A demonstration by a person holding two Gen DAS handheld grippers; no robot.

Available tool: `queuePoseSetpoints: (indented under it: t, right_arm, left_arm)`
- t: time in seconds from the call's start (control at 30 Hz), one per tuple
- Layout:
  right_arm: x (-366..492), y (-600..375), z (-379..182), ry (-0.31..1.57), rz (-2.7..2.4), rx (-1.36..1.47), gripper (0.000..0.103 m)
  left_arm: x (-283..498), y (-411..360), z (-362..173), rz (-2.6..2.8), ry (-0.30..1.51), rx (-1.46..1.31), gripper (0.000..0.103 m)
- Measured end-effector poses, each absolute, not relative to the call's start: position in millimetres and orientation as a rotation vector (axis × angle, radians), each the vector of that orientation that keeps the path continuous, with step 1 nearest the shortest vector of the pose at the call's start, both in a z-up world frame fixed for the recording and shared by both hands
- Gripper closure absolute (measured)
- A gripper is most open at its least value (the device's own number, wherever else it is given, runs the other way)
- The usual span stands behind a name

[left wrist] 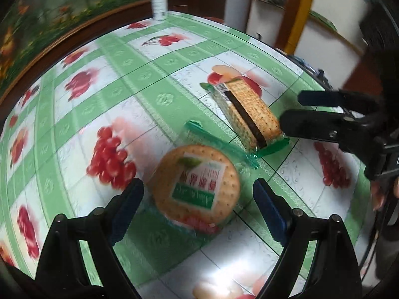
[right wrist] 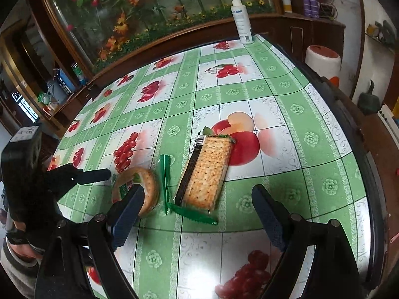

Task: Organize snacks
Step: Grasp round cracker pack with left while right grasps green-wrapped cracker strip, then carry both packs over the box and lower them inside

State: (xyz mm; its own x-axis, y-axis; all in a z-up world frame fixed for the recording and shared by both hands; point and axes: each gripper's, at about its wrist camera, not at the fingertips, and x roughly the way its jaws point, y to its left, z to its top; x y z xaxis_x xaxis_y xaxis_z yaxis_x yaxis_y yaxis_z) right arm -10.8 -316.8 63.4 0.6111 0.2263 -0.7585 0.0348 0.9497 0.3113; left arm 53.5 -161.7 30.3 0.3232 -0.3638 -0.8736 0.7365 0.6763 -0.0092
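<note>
1. Two packets of biscuits lie near the middle of a table [right wrist: 281, 94] covered by a green-checked cloth printed with cherries, apples and other fruit.
2. The round cracker packet [left wrist: 197, 186] lies flat in clear wrap with a green and white label on top; its green crimped end points toward the other packet.
3. The rectangular cracker packet [right wrist: 208, 172] lies just beside it, long and flat, with a dark strip along one side and a barcode at the far end. Its near green crimped end lies close against the round packet's; whether the two ends touch is hard to tell through the blur.
4. The left gripper [left wrist: 198, 200] hangs over the round packet with its jaws wide apart. The packet lies between the two blue pads [left wrist: 129, 204], which stand clear of it on both sides, so nothing is held.
5. The right gripper [right wrist: 197, 206] points down at the near end of the rectangular packet. Its jaws are spread wide too, and the packet's near end sits in the gap with neither pad pressing on it.
6. In the left wrist view the right gripper comes in from the right edge, its tips close to the rectangular packet's end.
7. A white spray bottle [right wrist: 241, 20] stands upright at the table's far edge, well apart from the snacks.
8. Beyond the table runs a wooden-framed panel of painted flowers [right wrist: 154, 12].
</note>
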Motion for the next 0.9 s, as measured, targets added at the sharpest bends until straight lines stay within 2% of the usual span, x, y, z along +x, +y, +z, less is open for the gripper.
queuePoseSetpoints:
  t: [0.23, 0.5, 0.57, 0.63, 0.7, 0.8, 0.9]
  right_arm:
    - [11.6, -316.9, 54.3, 0.946, 0.043, 0.334, 0.015]
    - [28.9, -300.0, 43.1, 0.995, 0.009, 0.270, 0.015]
    - [33.7, -297.4, 38.4, 1.005, 0.018, 0.256, 0.015]
    - [34.7, -295.8, 34.4, 1.003, 0.008, 0.211, 0.015]
    - [32.9, -292.1, 33.5, 1.010, 0.001, 0.152, 0.023]
    - [25.6, -294.7, 36.7, 1.006, 0.019, 0.144, 0.052]
    - [15.8, -294.7, 36.7, 1.008, 0.033, 0.139, 0.055]
  left_arm:
    - [53.9, -177.5, 14.8, -0.777, 0.970, 0.583, 0.013]
    - [61.6, -168.1, 10.9, -0.776, 1.001, 0.487, 0.011]
    - [60.0, -167.0, 11.2, -0.766, 1.003, 0.477, 0.013]
    - [57.7, -164.4, 12.6, -0.752, 1.003, 0.465, 0.021]
    - [55.0, -159.0, 13.9, -0.713, 1.011, 0.448, 0.024]
    - [50.9, -147.3, 15.2, -0.647, 1.019, 0.399, 0.025]
    - [42.9, -130.3, 19.1, -0.589, 1.023, 0.315, 0.025]
